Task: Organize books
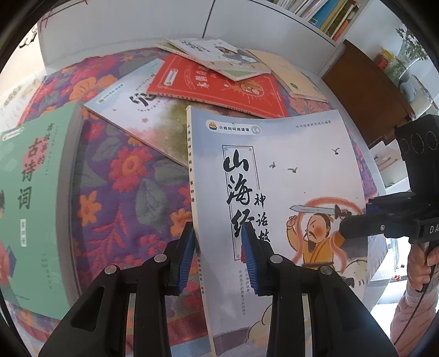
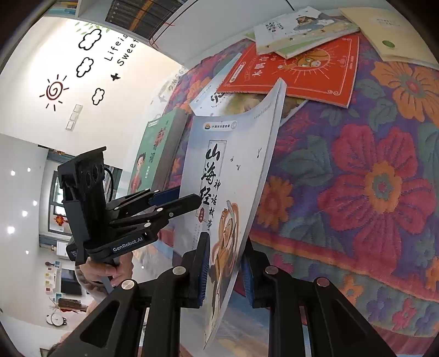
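A thin pale-blue book (image 1: 296, 170) with black brush lettering and a swordsman on its cover hangs tilted above the floral cloth, bowed between both grippers. My left gripper (image 1: 218, 256) is shut on the book at its spine near the lower corner; from the right wrist it shows as a black tool (image 2: 189, 197). My right gripper (image 2: 225, 272) is shut on the same book (image 2: 227, 175) at its opposite long edge, and its finger lies across the cover in the left wrist view (image 1: 345, 228).
A thick green book (image 1: 30, 206) (image 2: 153, 153) stands at the left. Behind lie a red book (image 1: 216, 85) on a white one (image 1: 137, 115), a small pile (image 1: 219, 55) and a cream book (image 1: 296, 74). Floral cloth (image 2: 356, 178) covers the table. A bookshelf (image 1: 323, 16) is beyond.
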Demonstrator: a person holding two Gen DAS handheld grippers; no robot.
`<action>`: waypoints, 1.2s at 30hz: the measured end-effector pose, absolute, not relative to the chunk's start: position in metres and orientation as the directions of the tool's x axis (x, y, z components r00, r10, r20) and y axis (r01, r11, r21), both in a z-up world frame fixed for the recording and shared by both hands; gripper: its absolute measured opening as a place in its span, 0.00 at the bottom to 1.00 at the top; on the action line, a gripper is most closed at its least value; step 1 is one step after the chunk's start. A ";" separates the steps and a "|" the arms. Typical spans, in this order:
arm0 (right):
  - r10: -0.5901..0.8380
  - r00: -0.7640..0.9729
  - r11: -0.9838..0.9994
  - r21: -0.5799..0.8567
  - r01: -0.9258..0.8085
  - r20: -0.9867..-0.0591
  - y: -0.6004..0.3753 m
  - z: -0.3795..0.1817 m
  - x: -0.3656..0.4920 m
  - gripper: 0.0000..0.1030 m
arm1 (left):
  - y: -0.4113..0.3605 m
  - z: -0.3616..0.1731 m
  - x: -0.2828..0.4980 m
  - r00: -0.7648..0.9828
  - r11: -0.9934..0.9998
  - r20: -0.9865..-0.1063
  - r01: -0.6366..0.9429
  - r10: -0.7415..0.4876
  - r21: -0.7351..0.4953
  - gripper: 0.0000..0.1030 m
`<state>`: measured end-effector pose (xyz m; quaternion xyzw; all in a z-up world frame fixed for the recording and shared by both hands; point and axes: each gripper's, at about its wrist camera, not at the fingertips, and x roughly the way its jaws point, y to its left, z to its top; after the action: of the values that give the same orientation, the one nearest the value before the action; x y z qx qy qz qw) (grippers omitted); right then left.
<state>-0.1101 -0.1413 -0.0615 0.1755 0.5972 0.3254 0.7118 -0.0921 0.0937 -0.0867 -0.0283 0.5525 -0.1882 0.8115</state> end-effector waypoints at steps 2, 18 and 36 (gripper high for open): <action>0.671 0.077 0.728 0.636 -0.256 -0.737 -0.138 -0.057 -0.110 0.21 | 0.096 -0.083 -0.091 0.323 0.930 -0.886 0.273 -0.331 -0.248 0.30; 0.700 0.073 0.706 0.675 -0.213 -0.710 -0.129 -0.042 -0.098 0.21 | 0.116 -0.059 -0.087 0.358 0.931 -0.871 0.268 -0.336 -0.249 0.30; 0.610 0.088 0.785 0.585 -0.204 -0.788 -0.141 -0.117 -0.096 0.24 | 0.142 -0.098 -0.090 0.395 0.952 -0.868 0.179 -0.299 -0.247 0.37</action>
<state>-0.0958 -0.1414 -0.1171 0.1654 0.6132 0.2829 0.7187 -0.0904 0.1417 -0.0982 -0.0567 0.5308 -0.1436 0.8333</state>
